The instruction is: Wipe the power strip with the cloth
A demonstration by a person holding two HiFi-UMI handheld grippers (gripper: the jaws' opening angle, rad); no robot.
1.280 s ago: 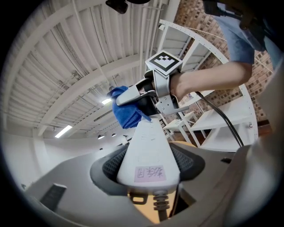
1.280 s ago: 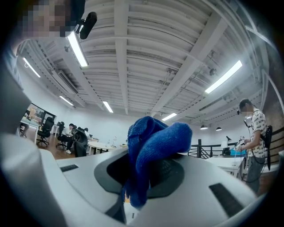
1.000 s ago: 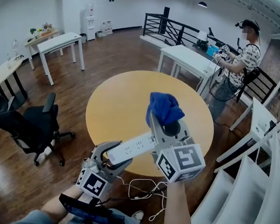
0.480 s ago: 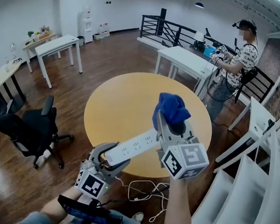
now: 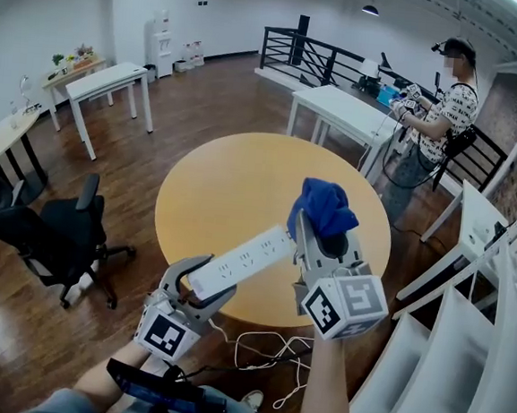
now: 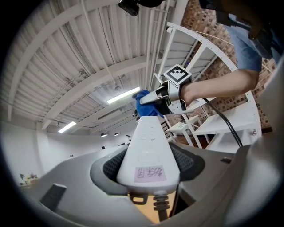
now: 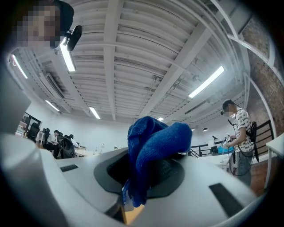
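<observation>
Though illegibly pink-labelled, power strip clamped in left hand-held gripper, cloth in right hand-held gripper.

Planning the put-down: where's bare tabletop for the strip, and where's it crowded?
The round table is bare: far half toward the white desk, left side toward the black chair. Crowded at the near edge: left gripper with the power strip, right gripper with the cloth, looped cable below.

The round table is being viewed steeply from above by the head camera. The power strip is being framed closely, against the ceiling, by the left gripper view; the cloth likewise by the right gripper view. Both are being shared with the head view.
</observation>
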